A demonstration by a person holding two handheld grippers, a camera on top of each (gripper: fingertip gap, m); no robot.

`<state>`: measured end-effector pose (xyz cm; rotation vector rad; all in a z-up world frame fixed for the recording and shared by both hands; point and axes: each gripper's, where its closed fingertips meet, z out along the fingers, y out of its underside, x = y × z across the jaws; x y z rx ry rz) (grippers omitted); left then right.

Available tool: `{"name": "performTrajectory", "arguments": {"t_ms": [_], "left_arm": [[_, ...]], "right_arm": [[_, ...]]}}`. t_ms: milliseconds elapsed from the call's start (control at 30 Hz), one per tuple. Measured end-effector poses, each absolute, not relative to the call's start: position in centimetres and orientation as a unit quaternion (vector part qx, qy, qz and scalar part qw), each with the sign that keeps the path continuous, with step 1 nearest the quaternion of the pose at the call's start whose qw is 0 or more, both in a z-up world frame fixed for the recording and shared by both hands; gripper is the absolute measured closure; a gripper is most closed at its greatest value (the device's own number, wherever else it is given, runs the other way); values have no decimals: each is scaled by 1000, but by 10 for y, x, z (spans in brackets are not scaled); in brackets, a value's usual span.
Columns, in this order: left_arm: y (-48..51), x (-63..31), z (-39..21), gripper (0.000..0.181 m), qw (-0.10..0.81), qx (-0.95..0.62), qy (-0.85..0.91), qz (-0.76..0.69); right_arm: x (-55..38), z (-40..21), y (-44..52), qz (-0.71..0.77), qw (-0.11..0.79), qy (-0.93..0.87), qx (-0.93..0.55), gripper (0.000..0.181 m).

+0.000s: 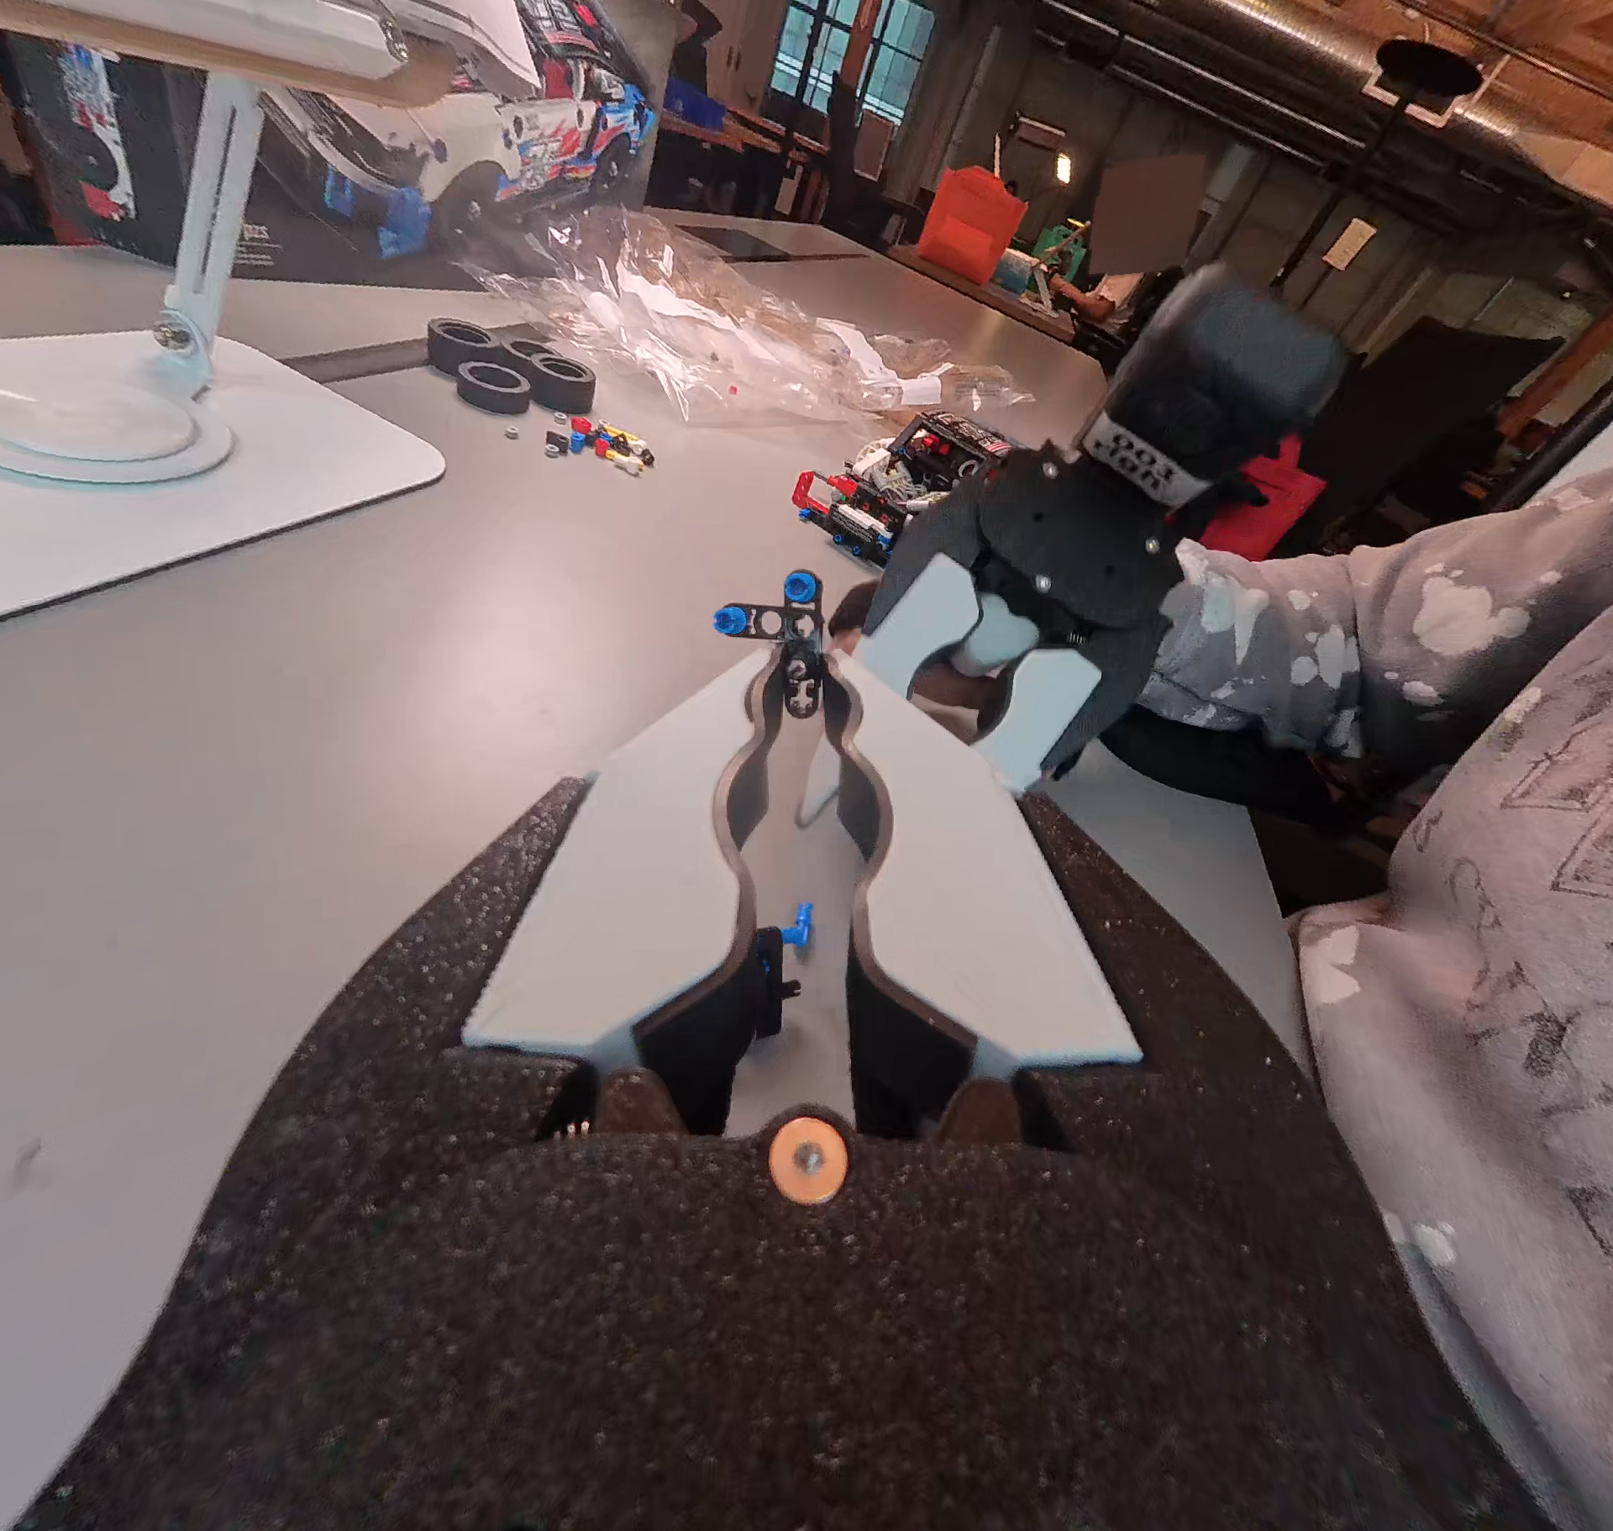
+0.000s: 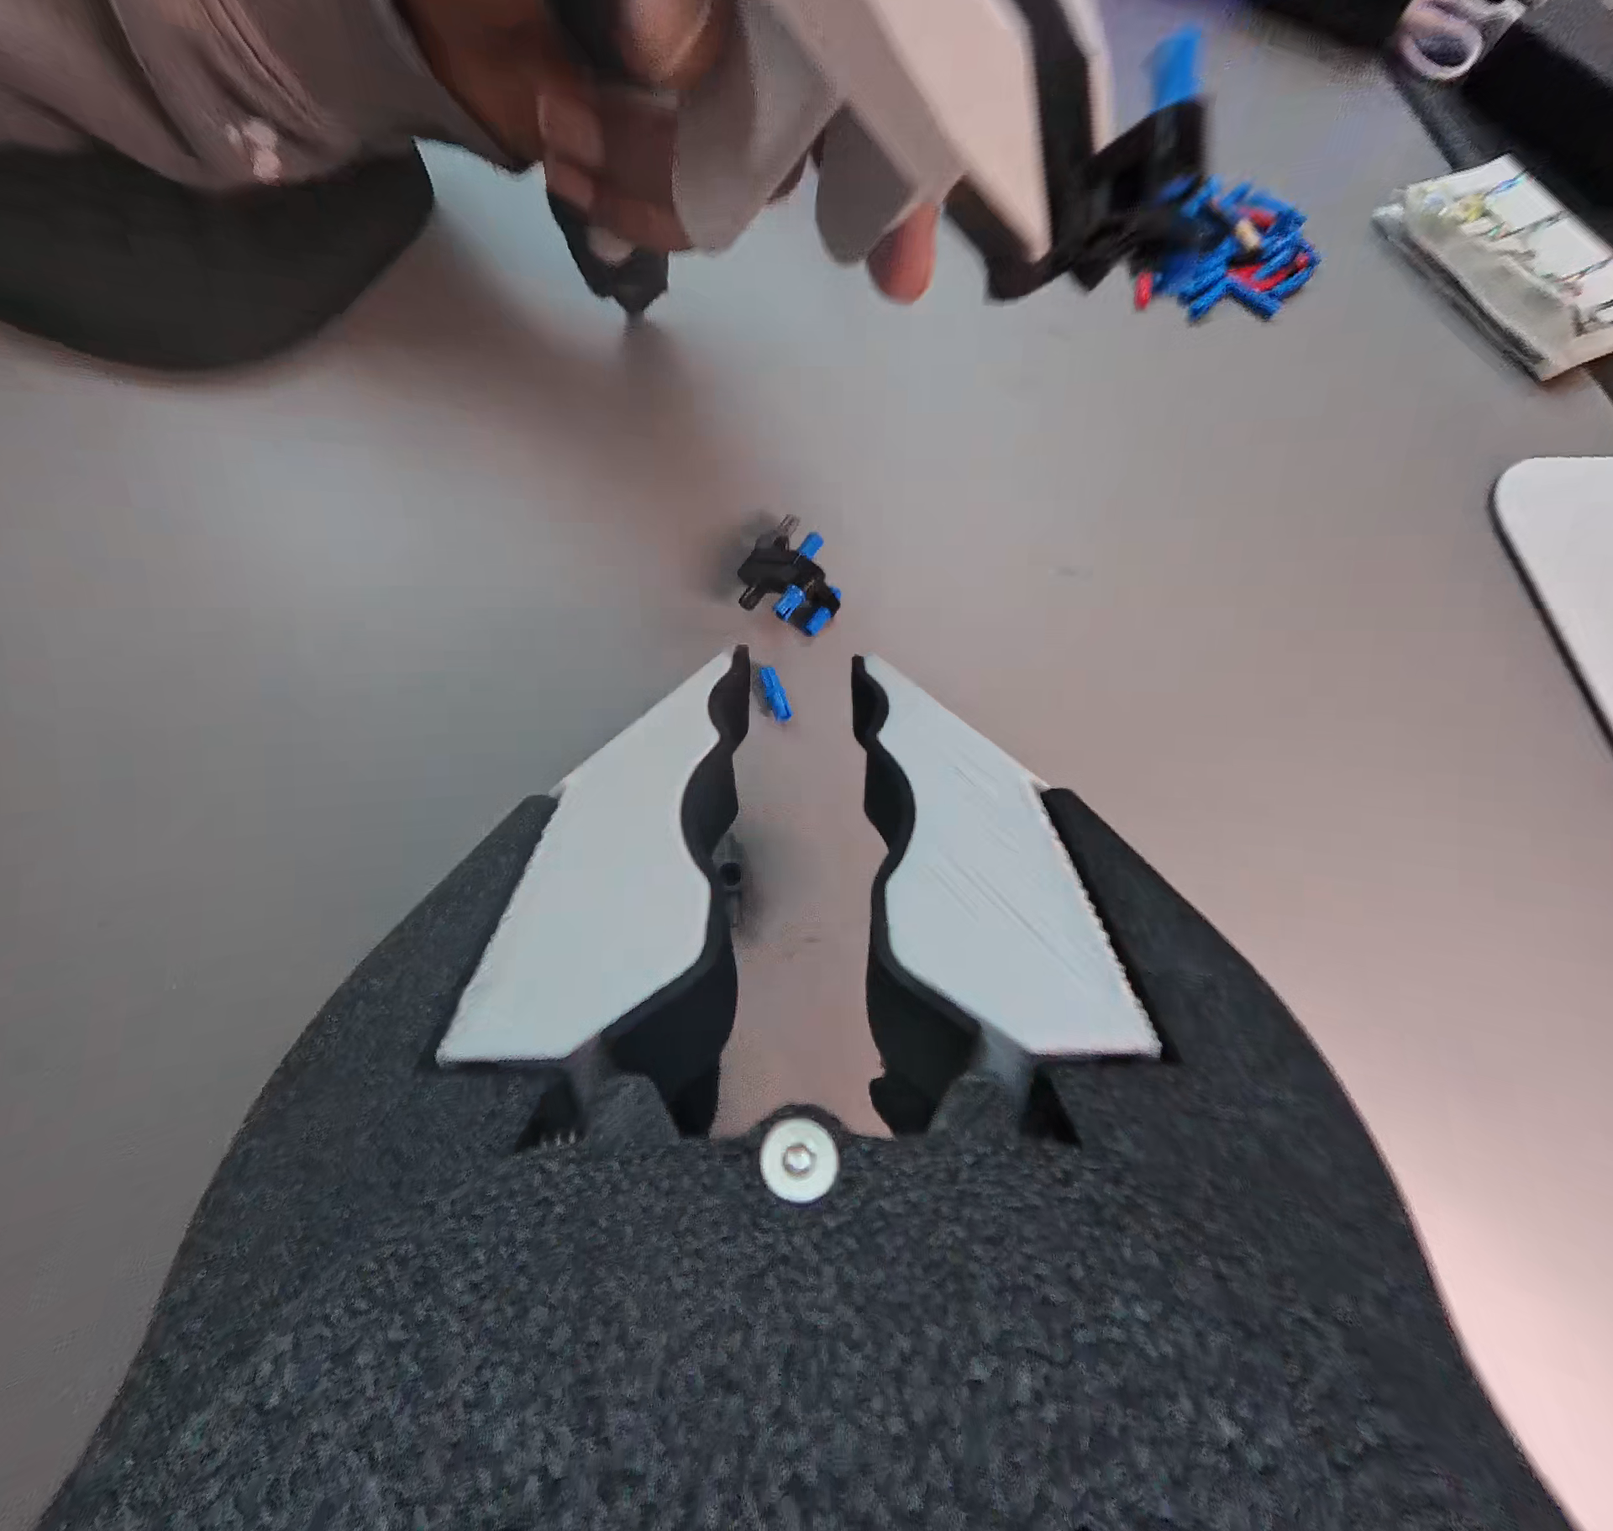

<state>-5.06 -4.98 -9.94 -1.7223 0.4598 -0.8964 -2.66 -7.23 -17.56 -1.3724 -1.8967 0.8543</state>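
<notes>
My left gripper [image 1: 803, 681] is shut on a black angled beam with blue pins [image 1: 785, 620] and holds it above the grey table [image 1: 349, 791]. In the right wrist view this beam [image 2: 1126, 179] is blurred, at the tip of the left finger [image 2: 943, 75]. My right gripper [image 2: 799, 667] is open, low over the table. A loose blue pin [image 2: 774, 693] lies between its tips. A small black part with blue pins [image 2: 790, 583] lies just ahead. The right gripper's fingers [image 1: 925, 625] hang close to the right of the held beam.
Black tires [image 1: 511, 367], small loose parts [image 1: 602, 441], clear plastic bags [image 1: 724, 328] and a part-built model car [image 1: 899, 476] lie farther off. A white stand [image 1: 201, 433] stands at the left. A pile of blue and red pins [image 2: 1231, 258] lies beside a booklet [image 2: 1501, 267]. My right fingertips sit around 8 cm from my left ones.
</notes>
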Motion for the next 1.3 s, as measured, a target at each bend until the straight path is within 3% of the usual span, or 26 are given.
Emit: {"name": "performTrajectory", "arguments": {"t_ms": [233,367,500,567,833,1000,1300], "left_arm": [[-79,-16,-94,175,505,-682,277,-450],[-102,2,-81,175,491,-630,314,-514],[-121,14,-84,175,460,-616,357,-531],[-119,17,-90,175,461,-628,367,-508],[-93,14,-102,175,536,-665,379,-357],[-84,12,-96,175,590,-654,383,-279],[-77,8,-97,173,629,-639,403,-181]], "right_arm": [[-1,-93,-55,488,397,-619,-470,163],[5,-78,-87,550,364,-624,-419,163],[11,-77,-107,600,287,-624,-410,150],[10,-81,-109,603,264,-623,-423,142],[-4,-96,-88,595,260,-573,-501,142],[-10,-86,-87,641,262,-523,-497,155],[-10,-87,-83,654,262,-501,-503,161]]}}
